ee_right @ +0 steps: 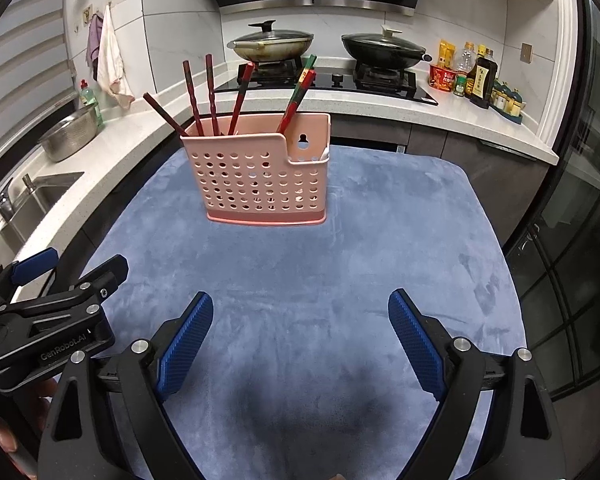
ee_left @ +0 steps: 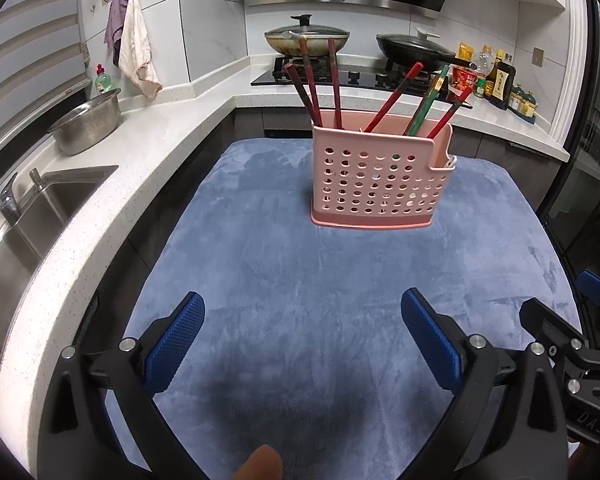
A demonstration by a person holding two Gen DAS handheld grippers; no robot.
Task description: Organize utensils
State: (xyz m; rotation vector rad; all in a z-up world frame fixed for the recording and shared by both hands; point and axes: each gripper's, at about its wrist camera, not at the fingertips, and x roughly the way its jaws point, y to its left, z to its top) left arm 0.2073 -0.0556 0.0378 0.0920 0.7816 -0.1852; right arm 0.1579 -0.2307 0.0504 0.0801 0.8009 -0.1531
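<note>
Across the middle of both wrist views, a blue plush cloth point(ee_left: 340, 280) covers the tabletop, its far edge stopping short of the dark cabinet fronts and its left edge running beside the white speckled counter point(ee_left: 100, 200). The cloth lies bare from the near edge up to the holder, with open room on every side of it. On the counter, a steel sink point(ee_left: 40, 208) sits at the left with a perforated steel bowl point(ee_left: 86, 122) behind it; two lidded pans rest on the hob point(ee_right: 324, 80) at the back. The pink perforated utensil holder point(ee_left: 380, 180) stands upright on the far half of the cloth, well apart from both grippers. Its large compartment holds the chopsticks point(ee_left: 310, 80), mostly red and dark red, one green, leaning outward at varied angles; the small notched compartment at its right end holds what may be a white utensil, too hidden to name. The left gripper point(ee_left: 302, 336) and the right gripper point(ee_right: 300, 334) hover side by side above the near cloth, their blue-padded fingers spread wide with nothing between them.
</note>
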